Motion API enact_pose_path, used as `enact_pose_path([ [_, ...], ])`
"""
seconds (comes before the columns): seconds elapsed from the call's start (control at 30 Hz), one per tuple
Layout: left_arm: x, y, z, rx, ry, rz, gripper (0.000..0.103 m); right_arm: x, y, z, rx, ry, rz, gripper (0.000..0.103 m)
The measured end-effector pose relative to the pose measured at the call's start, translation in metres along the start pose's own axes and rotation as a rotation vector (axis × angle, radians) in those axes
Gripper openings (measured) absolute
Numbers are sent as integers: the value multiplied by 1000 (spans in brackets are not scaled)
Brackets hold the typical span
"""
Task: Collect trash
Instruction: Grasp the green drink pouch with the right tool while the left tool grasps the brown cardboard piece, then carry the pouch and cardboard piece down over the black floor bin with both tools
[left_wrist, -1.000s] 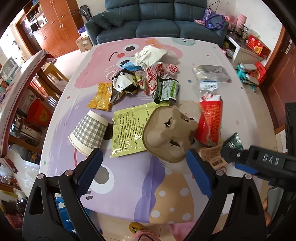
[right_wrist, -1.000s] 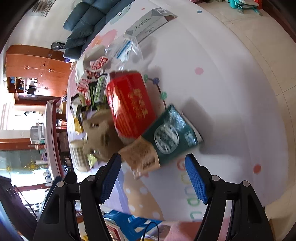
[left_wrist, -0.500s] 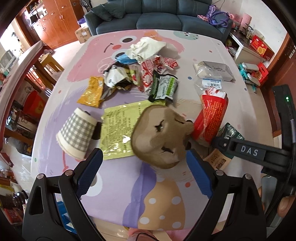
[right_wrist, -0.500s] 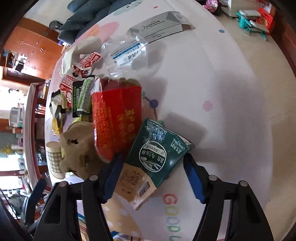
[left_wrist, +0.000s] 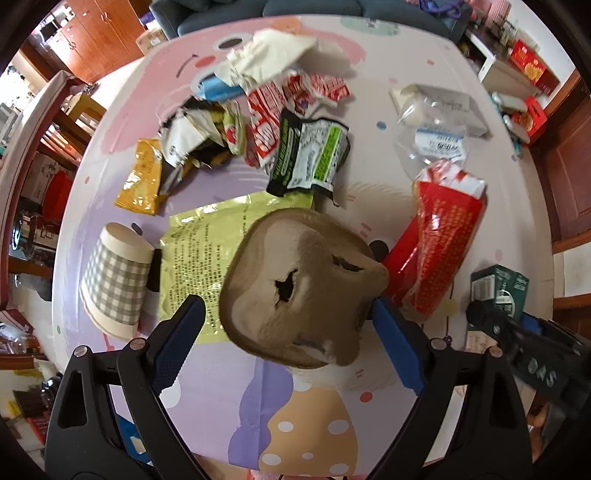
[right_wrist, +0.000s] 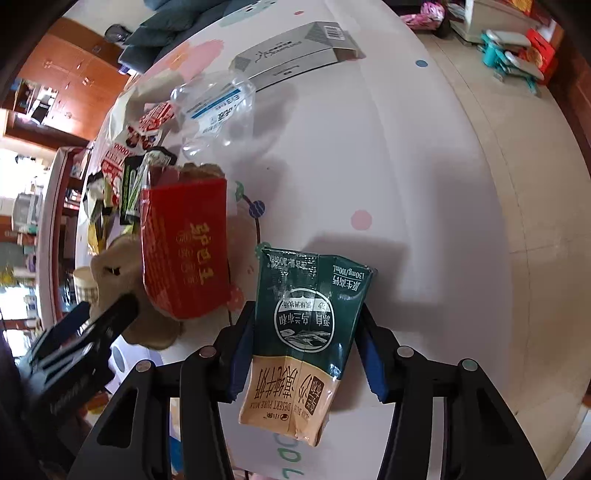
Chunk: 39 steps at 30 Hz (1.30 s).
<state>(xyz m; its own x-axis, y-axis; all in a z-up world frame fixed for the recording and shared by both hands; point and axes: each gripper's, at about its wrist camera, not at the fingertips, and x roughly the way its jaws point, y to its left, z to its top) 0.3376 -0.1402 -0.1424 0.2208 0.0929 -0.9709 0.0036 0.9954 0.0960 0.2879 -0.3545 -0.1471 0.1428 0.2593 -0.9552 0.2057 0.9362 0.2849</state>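
- At the left edge of the table (left_wrist: 221, 387), the checked paper cup (left_wrist: 116, 280) lies on its side, with a yellow sachet (left_wrist: 142, 177) further in toward the far side; both lie loose and untouched.
- Next along, the flat yellow-green packet (left_wrist: 207, 251) lies under one edge of the brown pulp cup carrier (left_wrist: 303, 291), which sits domed side up near the front edge.
- The left gripper (left_wrist: 288, 336) straddles that carrier with its fingers spread wide, one blue pad at each side; the right pad is at the carrier's edge, though contact cannot be confirmed. It looks lined up to clamp the carrier as the next piece of trash.
- Behind it, toward the far edge, wrappers are heaped: a black-and-green one (left_wrist: 310, 155), red-and-white ones (left_wrist: 291, 99) and crumpled paper (left_wrist: 273, 55).
- Right of the carrier, the red bag (right_wrist: 184, 254) lies lengthways, a clear plastic bag (right_wrist: 218, 107) and a grey box (right_wrist: 295, 55) beyond it.
- Near the right front corner, the right gripper (right_wrist: 306, 347) is clenched on the green milk carton (right_wrist: 306, 325), the pads pressing its two sides across the flattened middle, probably so it lifts without slipping.
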Motion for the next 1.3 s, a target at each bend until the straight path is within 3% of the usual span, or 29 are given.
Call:
enact_pose_path([
  [0.1,9,-5,2,17,34,16,87,-1,0,-4,-25,-3,-7,50],
  [0.13,11,-6,1,25,39,16,76,-1,1,-5,-31,-4,-5,50],
  [0.37,7,0,-3,27,0,39,73,-10,1,-15,-72,-18,2,44],
  [0.6,-30,25,-22,-24,-62,-6,72,-19,9,-39,-78,-31,28,43],
  [0.87,-95,52,-68,3,-180,-104,72,-54,35,-85,-69,-137,64,43],
  [1.07,-144,79,-114,121,-302,-185,72,-86,62,-145,32,-239,88,43],
  [1.3,-185,133,-180,261,-429,-259,72,-101,122,-238,78,-333,59,43],
])
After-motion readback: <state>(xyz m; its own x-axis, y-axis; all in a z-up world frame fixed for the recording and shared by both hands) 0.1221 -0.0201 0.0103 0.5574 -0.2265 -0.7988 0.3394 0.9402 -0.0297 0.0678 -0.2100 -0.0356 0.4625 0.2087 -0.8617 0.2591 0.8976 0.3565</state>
